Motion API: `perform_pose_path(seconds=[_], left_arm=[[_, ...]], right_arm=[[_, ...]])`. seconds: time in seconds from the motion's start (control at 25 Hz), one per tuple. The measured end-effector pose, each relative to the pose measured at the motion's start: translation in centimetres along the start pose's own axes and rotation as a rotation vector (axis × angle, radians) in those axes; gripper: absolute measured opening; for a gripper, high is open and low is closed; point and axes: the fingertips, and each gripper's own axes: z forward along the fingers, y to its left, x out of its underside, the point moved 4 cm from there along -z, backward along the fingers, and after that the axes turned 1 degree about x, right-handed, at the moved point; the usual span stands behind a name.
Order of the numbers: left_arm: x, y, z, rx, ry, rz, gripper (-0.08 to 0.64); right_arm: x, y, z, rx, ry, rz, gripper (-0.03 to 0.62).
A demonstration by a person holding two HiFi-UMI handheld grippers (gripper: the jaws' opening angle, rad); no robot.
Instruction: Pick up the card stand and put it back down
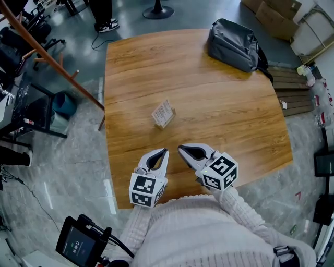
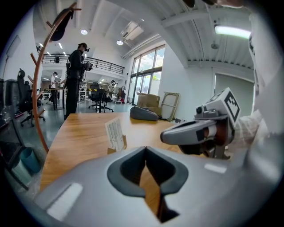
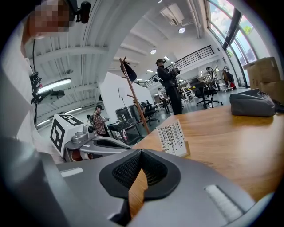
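Note:
The card stand [image 1: 164, 113] is a small wooden block holding a white printed card, upright in the middle of the wooden table [image 1: 209, 99]. It also shows ahead in the left gripper view [image 2: 116, 135] and the right gripper view [image 3: 172, 139]. My left gripper [image 1: 165, 151] hovers over the table's near edge, jaws shut with nothing between them, a hand's length short of the stand. Beside it my right gripper [image 1: 180, 149] is shut too, equally empty, its tip pointing toward the left one. Neither touches the stand.
A grey bag [image 1: 233, 44] lies at the table's far right corner. A wooden coat rack [image 1: 52, 62] leans past the table's left side. Cardboard boxes [image 1: 276, 15] sit at the back right. A person [image 2: 74, 80] stands beyond the far end.

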Motion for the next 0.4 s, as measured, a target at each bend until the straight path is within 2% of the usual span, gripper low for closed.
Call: perform_pose_path(seconds=[0.16,0.4], left_arm=[[0.11,-0.06,0.04,-0.001,0.005,0.012,0.008],[0.05,-0.04,0.52,0.024,0.005,-0.022,0.008]], right_arm=[[0.08,-0.02,-0.14,0.004,0.001,-0.003,-0.002],[-0.08,-0.11,-0.21,0.004,0.0,-0.014,-0.002]])
